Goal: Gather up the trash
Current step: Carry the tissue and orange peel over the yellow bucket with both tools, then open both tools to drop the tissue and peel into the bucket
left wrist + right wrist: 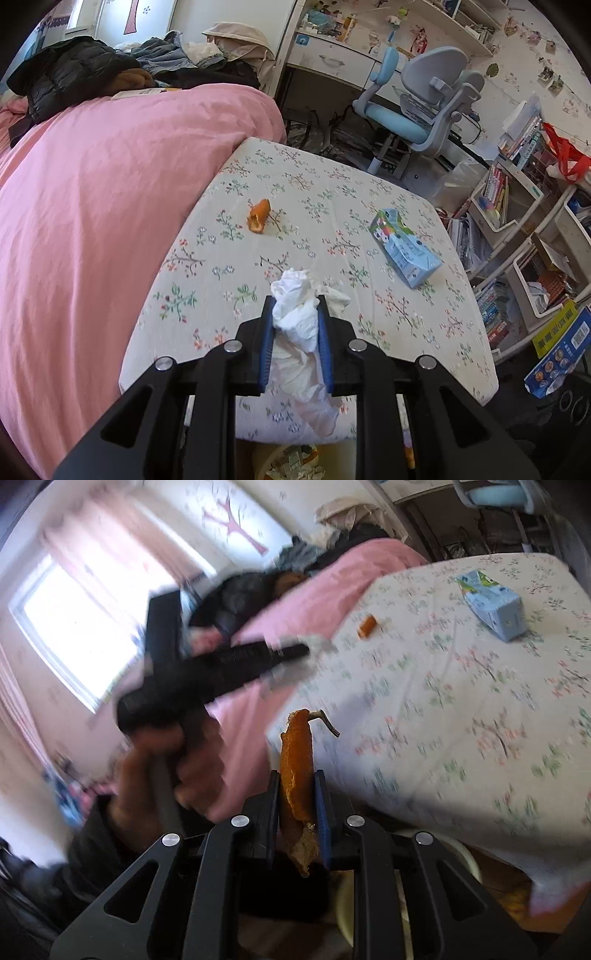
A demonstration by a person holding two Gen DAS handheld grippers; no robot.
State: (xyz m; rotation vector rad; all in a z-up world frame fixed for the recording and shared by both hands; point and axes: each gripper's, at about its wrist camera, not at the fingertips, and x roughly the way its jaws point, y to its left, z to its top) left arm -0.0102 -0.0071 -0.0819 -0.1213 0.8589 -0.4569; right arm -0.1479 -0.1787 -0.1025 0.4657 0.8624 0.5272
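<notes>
My left gripper [295,306] is shut on a crumpled white tissue [297,321] and holds it above the near edge of the floral bed sheet [332,184]. An orange peel piece [258,216] and a blue drink carton [406,247] lie on the sheet ahead. My right gripper [296,781] is shut on a long strip of orange peel [295,760] off the bed's near corner. In the blurred right wrist view the left gripper [291,651] shows at left, with the peel piece [366,626] and carton [493,603] on the bed.
A pale bin [288,463] with scraps sits below the bed edge; its rim [454,849] shows under the right gripper. A pink duvet [92,203] covers the left. A blue desk chair [417,110] and bookshelves [517,221] stand beyond.
</notes>
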